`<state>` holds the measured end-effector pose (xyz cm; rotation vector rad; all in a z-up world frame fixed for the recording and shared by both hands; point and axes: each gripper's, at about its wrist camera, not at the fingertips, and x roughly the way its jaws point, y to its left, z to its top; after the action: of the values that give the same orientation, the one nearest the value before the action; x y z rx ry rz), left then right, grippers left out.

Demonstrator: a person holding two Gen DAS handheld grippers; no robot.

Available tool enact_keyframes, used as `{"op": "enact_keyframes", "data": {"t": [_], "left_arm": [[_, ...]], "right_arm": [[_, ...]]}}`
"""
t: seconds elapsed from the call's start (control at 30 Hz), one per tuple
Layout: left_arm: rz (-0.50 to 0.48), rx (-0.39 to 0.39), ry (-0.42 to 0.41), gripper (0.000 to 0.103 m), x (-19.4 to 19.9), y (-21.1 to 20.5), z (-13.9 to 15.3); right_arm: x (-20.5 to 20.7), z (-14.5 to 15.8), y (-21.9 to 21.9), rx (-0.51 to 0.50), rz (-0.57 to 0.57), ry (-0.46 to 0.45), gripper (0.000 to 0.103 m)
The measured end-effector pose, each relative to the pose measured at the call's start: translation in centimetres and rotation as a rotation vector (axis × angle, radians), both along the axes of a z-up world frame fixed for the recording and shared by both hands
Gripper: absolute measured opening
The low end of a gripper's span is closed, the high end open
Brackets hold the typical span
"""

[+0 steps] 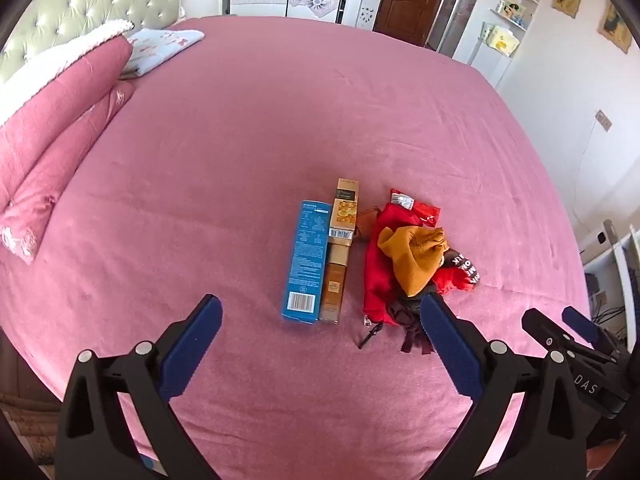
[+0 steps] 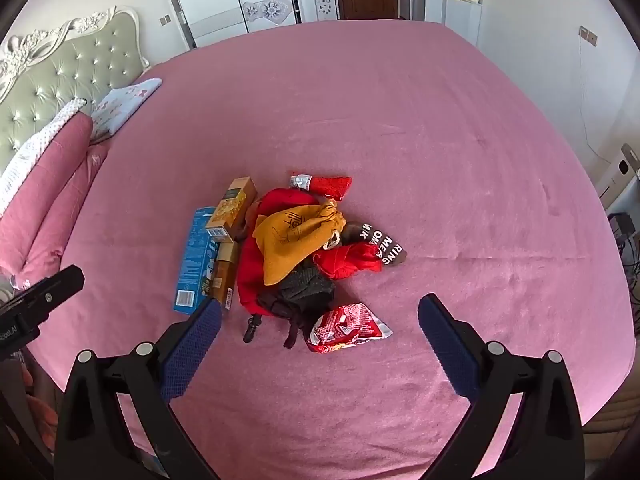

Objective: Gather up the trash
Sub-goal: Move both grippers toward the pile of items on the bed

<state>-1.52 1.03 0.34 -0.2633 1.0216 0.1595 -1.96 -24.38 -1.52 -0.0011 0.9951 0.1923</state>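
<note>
A pile of trash lies mid-bed: a blue box (image 1: 305, 262) (image 2: 196, 260), a gold box (image 1: 340, 248) (image 2: 232, 214), a yellow cloth pouch (image 1: 416, 258) (image 2: 296, 238) on a red bag (image 1: 378, 276) (image 2: 250, 276), a red wrapper (image 1: 414, 206) (image 2: 326, 185) behind, and a crumpled red-white snack wrapper (image 2: 346, 328) in front. My left gripper (image 1: 320, 312) is open and empty, short of the boxes. My right gripper (image 2: 320, 312) is open and empty, just before the snack wrapper; it also shows in the left wrist view (image 1: 572, 328).
The pink bed cover (image 1: 280, 120) (image 2: 440, 140) spreads around the pile. A folded pink quilt (image 1: 52, 120) and a light blue pillow (image 1: 160, 50) lie at the headboard on the left. Wardrobe and door stand beyond the far edge.
</note>
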Motion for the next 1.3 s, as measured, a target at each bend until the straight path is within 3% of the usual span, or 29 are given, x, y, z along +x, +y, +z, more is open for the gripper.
{"op": "enact_keyframes", "data": {"t": [0.2, 0.43, 0.6, 0.77, 1.07, 1.3], "left_arm": [[-0.023, 0.044, -0.006, 0.099, -0.5, -0.9, 0.8], [0.024, 0.037, -0.029, 0.099, -1.6, -1.1, 1.6], [0.026, 0.031, -0.03, 0.099, -2.0, -1.2, 2.2], [0.02, 0.052, -0.031, 0.099, -2.0, -1.1, 2.7], [0.005, 0.017, -0.016, 0.099, -2.2, 0.0, 1.8], [-0.007, -0.025, 0.015, 0.099, -1.7, 1.3, 0.4]], "right_arm": [[0.1, 0.1, 3.1, -0.072, 0.09, -0.006, 0.093], [-0.1, -0.6, 3.9, -0.023, 0.168, 0.079, 0.093], [-1.2, 0.4, 4.5, -0.075, 0.193, 0.018, 0.094], [-1.4, 1.2, 4.6, -0.068, 0.18, -0.047, 0.094], [-1.5, 0.9, 4.9, -0.061, 0.109, -0.021, 0.094], [-2.1, 0.4, 6.3, -0.088, 0.175, 0.002, 0.094]]}}
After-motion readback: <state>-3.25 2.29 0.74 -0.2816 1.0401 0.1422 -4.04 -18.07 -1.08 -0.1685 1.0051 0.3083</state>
